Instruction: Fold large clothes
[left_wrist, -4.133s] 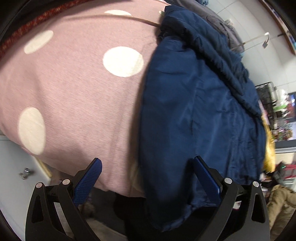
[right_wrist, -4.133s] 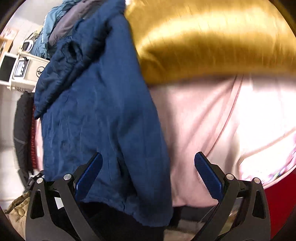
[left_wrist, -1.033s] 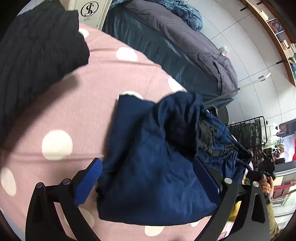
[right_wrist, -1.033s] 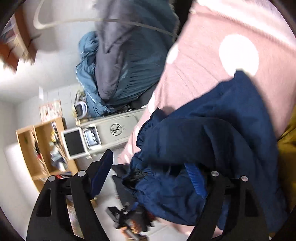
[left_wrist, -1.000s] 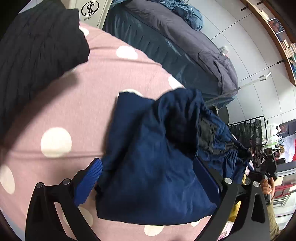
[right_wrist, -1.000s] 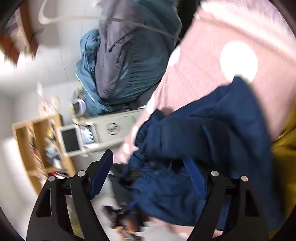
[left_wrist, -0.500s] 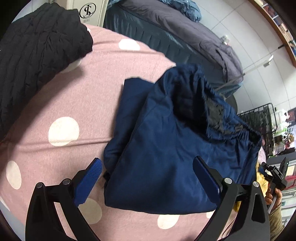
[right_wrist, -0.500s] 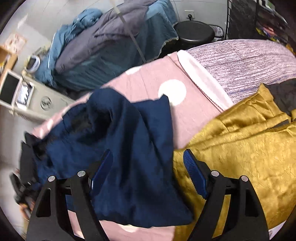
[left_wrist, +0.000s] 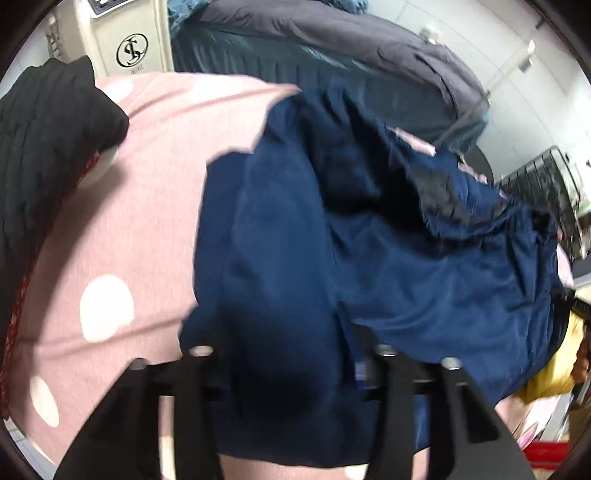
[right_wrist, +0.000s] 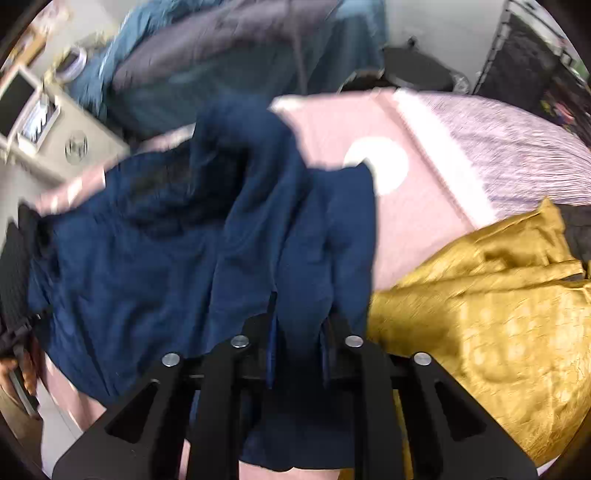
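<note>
My right tool (right_wrist: 295, 343) is nearly closed, its blue-padded fingers (right_wrist: 271, 347) pinching a bunched fold of the dark navy blue woven-fabric garment (right_wrist: 192, 258). The cloth runs up from between the fingers and spreads leftward across the pink bedspread with white polka dots (right_wrist: 406, 206). In the left wrist view the same navy garment (left_wrist: 332, 258) drapes over my left tool (left_wrist: 284, 369) and covers most of its fingers; they look close together with cloth between them, frame blurred, so I read it as gripping the garment's near edge. The garment lies crumpled on the pink dotted bedspread (left_wrist: 129, 221), its gathered end with dark lining toward the far right of that view. A mustard-yellow shiny crinkled garment (right_wrist: 498, 314) sits just right of the navy one on the bed, its edge touching or nearly so. A black knit garment (left_wrist: 48, 147) lies at the far left of the bedspread, apart from the navy one. A lilac ribbed cover (right_wrist: 517, 147) lies beyond the pink spread. Behind the bed there is a heap of grey and teal bedding (left_wrist: 332, 48) and a cream appliance with a round logo (left_wrist: 129, 44).
</note>
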